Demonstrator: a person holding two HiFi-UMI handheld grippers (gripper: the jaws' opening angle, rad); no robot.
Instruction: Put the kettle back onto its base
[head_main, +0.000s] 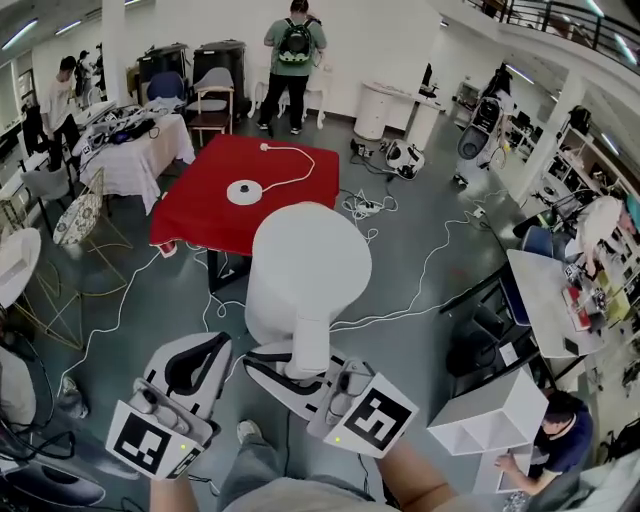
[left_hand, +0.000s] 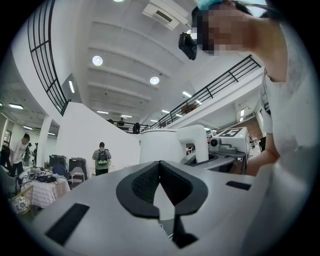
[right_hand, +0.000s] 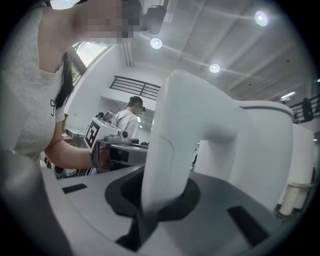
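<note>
A white kettle hangs in the air in front of me, above the floor and short of the red table. My right gripper is shut on its handle; in the right gripper view the handle fills the space between the dark pads. The round white base lies on the red table, with its cord running toward the far edge. My left gripper hovers just left of the kettle, shut on nothing. In the left gripper view the kettle shows beyond the closed pads.
Cables trail over the grey floor around the red table. A cluttered white-clothed table and chairs stand at the left. A white shelf unit and a desk are at the right. A person with a backpack stands behind the table.
</note>
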